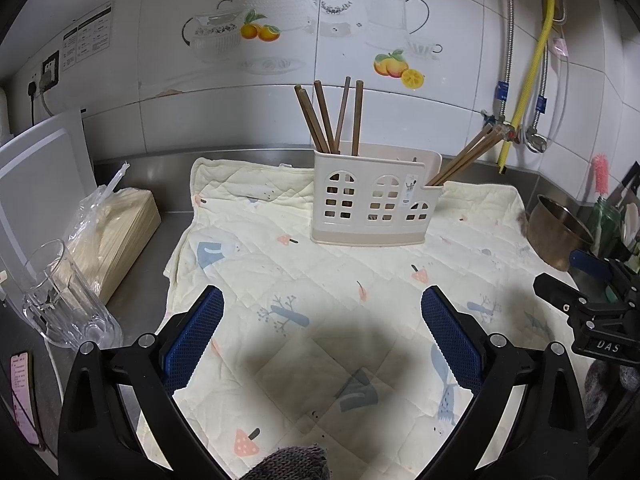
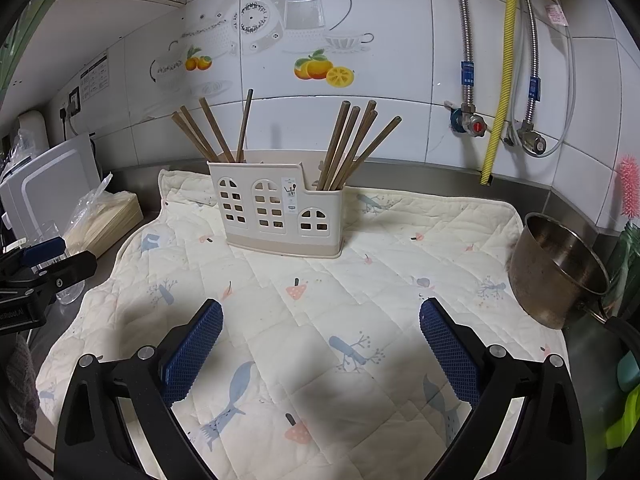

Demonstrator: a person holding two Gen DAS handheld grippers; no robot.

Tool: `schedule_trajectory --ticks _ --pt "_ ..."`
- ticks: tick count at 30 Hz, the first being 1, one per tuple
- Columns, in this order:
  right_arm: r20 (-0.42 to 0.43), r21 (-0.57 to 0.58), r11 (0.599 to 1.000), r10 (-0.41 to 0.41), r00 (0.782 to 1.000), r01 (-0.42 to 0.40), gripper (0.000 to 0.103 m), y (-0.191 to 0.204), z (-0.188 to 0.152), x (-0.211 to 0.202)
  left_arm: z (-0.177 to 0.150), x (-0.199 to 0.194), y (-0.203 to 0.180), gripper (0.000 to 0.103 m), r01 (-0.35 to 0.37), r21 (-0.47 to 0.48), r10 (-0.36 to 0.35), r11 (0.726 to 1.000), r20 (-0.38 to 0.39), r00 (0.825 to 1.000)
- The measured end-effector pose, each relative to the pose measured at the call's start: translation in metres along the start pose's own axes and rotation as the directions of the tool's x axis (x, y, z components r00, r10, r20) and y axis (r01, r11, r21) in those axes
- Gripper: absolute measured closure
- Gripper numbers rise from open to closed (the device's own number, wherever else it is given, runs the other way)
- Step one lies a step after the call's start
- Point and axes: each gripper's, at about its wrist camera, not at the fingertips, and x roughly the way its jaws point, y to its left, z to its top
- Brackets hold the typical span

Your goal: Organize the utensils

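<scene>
At the far left of the steel tabletop [image 1: 132, 312] stands a clear faceted glass mug [image 1: 60, 300], with a clear plastic bag of pale disposable chopsticks [image 1: 116, 232] just behind it and a white cutting board [image 1: 40, 184] leaning behind that. A cream quilted cloth printed with blue birds and pink mushrooms [image 2: 320, 320] covers the middle of the tabletop. The left hand-held gripper [image 1: 322, 340] hovers over the near part of this cloth with its blue-padded fingers [image 1: 194, 340] spread wide and nothing between them.

Ahead of it, well apart and toward the back of the cloth, stands the beige plastic utensil holder with house-shaped window cut-outs [image 2: 280, 208], upright. Brown wooden chopsticks in the left compartment [image 2: 216, 132] lean fanned out; a second bunch of brown wooden chopsticks in the lower right compartment [image 2: 356, 144] tilts to the right.

The right hand-held gripper [image 2: 320, 344] also hangs over the cloth's near part, released, jaws wide and empty, the holder well ahead of it and slightly left of centre. At the right edge of the cloth sits a worn metal pot [image 2: 556, 268], and beyond it a pink bristled bottle brush [image 2: 630, 184] stands up.
</scene>
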Motion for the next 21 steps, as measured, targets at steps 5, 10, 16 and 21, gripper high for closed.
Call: schedule_trajectory --ticks 5,10,16,21 --pt "0.0 -0.001 1.0 0.002 1.0 -0.002 0.008 0.0 -0.0001 0.0002 0.0 -0.0001 -0.0002 0.005 0.0 0.0 0.0 1.0 -0.001 1.0" --pt "0.0 -0.004 1.0 0.003 1.0 -0.003 0.008 0.001 0.0002 0.0003 -0.0004 0.0001 -0.0004 0.005 0.002 0.001 -0.002 1.0 -0.001 1.0" --pt "-0.002 -0.003 1.0 0.004 1.0 -0.004 0.008 0.0014 0.0001 0.0002 -0.0015 0.0 -0.0007 0.005 0.005 -0.001 -0.005 1.0 -0.002 1.0" --pt "-0.002 -0.004 1.0 0.005 1.0 -0.005 0.008 0.0013 -0.0002 0.0003 -0.003 -0.0011 -0.0019 0.005 0.006 0.01 -0.007 1.0 0.009 1.0"
